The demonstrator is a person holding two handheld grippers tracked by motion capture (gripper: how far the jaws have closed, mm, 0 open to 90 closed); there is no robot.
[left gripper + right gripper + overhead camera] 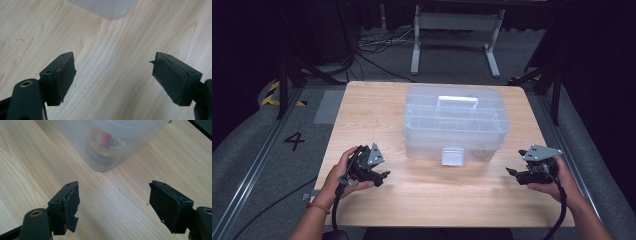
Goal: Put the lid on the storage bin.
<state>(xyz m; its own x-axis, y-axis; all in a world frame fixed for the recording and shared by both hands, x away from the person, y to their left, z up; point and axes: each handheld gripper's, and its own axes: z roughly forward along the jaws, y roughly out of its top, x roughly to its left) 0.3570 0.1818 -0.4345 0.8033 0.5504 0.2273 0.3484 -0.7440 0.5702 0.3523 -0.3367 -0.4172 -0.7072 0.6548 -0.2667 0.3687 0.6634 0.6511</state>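
A clear plastic storage box (455, 122) with a lid, a top handle and a front latch (452, 156) stands at the middle back of the wooden table (437, 200). My left gripper (383, 176) is held low over the table, left of the box's front, and points right. In the left gripper view it (113, 58) is open over bare wood, with a corner of the box (110, 8) ahead. My right gripper (513, 173) is right of the box and points left. It (114, 185) is open too, facing a box corner (75, 142) with a red-and-yellow labelled jar (107, 141) inside.
The table's near edge runs just in front of both hands. Beyond the far edge stands a white metal frame (452, 30) with cables on the floor. A floor mark "4" (294, 141) and dark stands lie to the left.
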